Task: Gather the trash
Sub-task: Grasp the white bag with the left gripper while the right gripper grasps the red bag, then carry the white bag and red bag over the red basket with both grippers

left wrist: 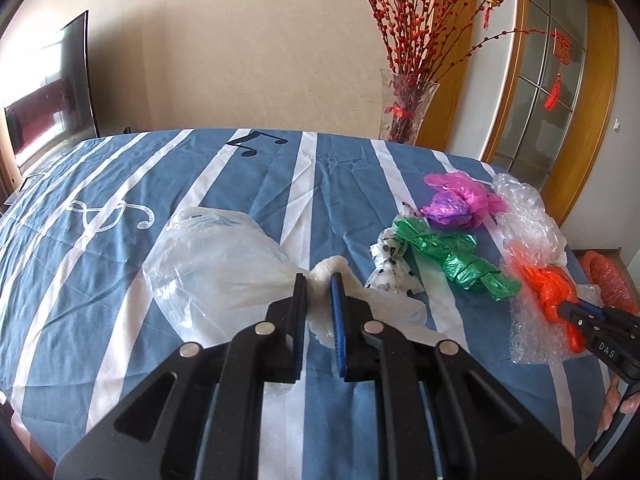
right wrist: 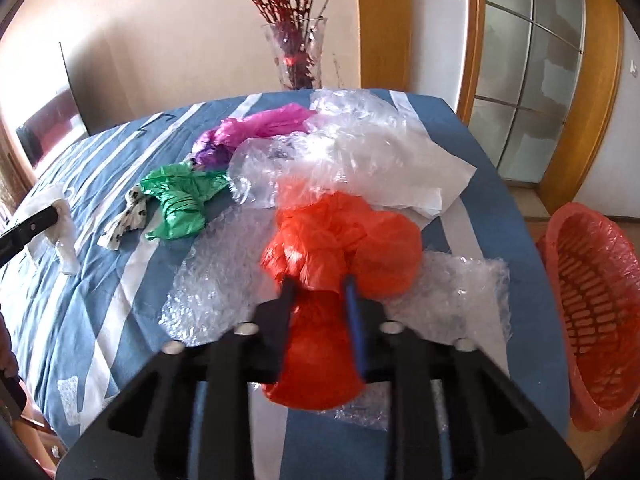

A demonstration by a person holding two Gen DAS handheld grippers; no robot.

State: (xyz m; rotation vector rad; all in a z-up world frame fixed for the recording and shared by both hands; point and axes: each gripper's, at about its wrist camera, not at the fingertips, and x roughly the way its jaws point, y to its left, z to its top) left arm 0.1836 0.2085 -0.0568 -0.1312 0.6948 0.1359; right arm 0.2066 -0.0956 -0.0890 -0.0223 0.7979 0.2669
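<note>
My left gripper (left wrist: 318, 280) is shut on the gathered neck of a white plastic bag (left wrist: 216, 264) lying on the blue striped cloth (left wrist: 120, 240). My right gripper (right wrist: 320, 284) is shut on an orange plastic bag (right wrist: 340, 240), which rests on bubble wrap (right wrist: 224, 280). A green bag (left wrist: 452, 256), a black-dotted white scrap (left wrist: 390, 264), a pink-purple bag (left wrist: 460, 200) and more clear bubble wrap (left wrist: 528, 216) lie between the two grippers. The right gripper shows at the right edge of the left wrist view (left wrist: 576, 310).
An orange basket lined with an orange bag (right wrist: 596, 312) stands off the table's right side. A glass vase of red branches (left wrist: 404, 108) stands behind the far edge. A dark screen (left wrist: 52, 92) is at far left.
</note>
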